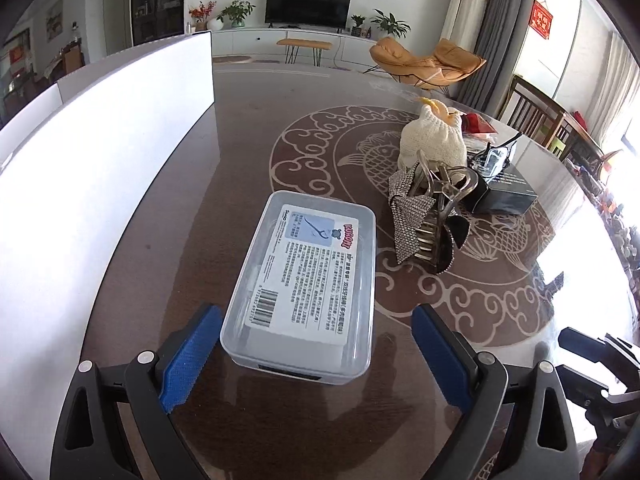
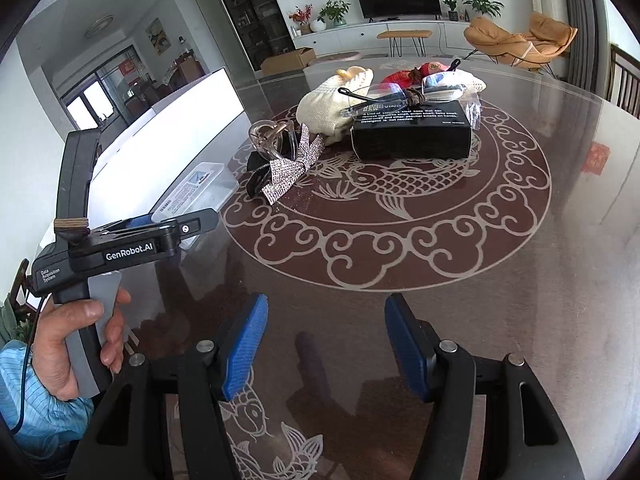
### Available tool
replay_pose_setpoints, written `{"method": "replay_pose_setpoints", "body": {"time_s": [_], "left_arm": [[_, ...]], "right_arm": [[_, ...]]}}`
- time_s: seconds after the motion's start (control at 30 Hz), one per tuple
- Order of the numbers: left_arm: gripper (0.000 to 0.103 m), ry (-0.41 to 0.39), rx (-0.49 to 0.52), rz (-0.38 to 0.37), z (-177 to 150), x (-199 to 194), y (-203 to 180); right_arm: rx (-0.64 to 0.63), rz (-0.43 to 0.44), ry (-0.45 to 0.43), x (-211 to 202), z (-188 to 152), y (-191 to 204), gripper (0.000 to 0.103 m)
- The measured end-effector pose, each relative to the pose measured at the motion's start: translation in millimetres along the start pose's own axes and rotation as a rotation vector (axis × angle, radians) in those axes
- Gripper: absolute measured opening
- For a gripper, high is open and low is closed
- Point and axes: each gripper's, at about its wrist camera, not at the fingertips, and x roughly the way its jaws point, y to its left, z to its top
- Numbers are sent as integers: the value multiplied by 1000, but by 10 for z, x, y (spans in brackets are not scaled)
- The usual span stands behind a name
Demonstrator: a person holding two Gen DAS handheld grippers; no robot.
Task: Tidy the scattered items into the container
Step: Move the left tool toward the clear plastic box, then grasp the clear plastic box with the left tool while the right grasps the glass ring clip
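Note:
A clear plastic box (image 1: 308, 280) with a printed label lies on the dark table, and its near end sits between the fingers of my left gripper (image 1: 316, 312). The jaws stand wide and open; the left pad (image 1: 188, 352) is close to the box's corner and the right pad is well apart from it. The tall white container (image 1: 120, 140) stands just left of the box. My right gripper (image 2: 327, 304) is open over bare table with nothing between its fingers. Farther off lie a rhinestone hair clip (image 2: 280, 164), a cream knitted piece (image 2: 332, 108), a black box (image 2: 412, 136) and glasses (image 2: 400, 94) on top of it.
A red pouch (image 2: 404, 76) lies behind the black box. In the right wrist view a hand (image 2: 80, 340) holds the left tool's handle at the left. The round table (image 2: 520, 260) has a patterned glass top. Chairs stand beyond its far right edge.

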Motion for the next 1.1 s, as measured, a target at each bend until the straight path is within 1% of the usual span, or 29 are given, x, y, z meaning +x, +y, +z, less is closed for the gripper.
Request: {"method": "replay_pose_setpoints", "body": {"time_s": [0.1,0.13,0.2,0.23,0.27,0.33,0.4,0.43,0.5,0.57,0.63,0.67,0.7,0.73,0.87,1.1], "left_arm": [[97,18,47,73,91,122,-29],[99,13,57,74,118,138,-22],[96,-1,44,35,139,107,56],[72,-28,29,15,145,64,102],[62,-41,30,22,157,32,122],[62,-40,26,34,167,20,173],[62,-50,16,51,126,-15,245],[62,-53,7,59,97,-37,284],[62,-52,-18,65,39,-90,367],[62,-54,-38,70,0,-121,423],[62,-55,-46,72,-18,-138,447],[62,-55,-44,76,-20,-140,449],[62,-54,-41,82,-20,-141,450],[62,-55,-36,91,-25,-142,420],[62,-66,-17,119,-100,-200,324],[62,-95,6,127,-108,-363,173]], "right_arm": [[-17,26,-30,137,269,167,62],[-15,33,-33,199,352,212,62],[-1,35,-30,362,513,299,62],[6,37,-26,447,582,346,62],[12,35,-21,523,642,384,62],[15,28,-21,652,741,485,63],[-5,-25,-34,759,830,596,63],[-13,-53,-42,812,870,644,69],[-7,-94,-40,934,940,697,76],[17,-139,-21,1081,1007,705,76],[45,-207,1,1202,1059,683,76],[42,-217,-1,1214,1080,687,76],[25,-219,-5,1204,1092,705,72],[9,-219,-9,1181,1090,719,53],[-1,-196,-36,959,991,664,52],[-4,-141,-89,482,799,566,52]]}}
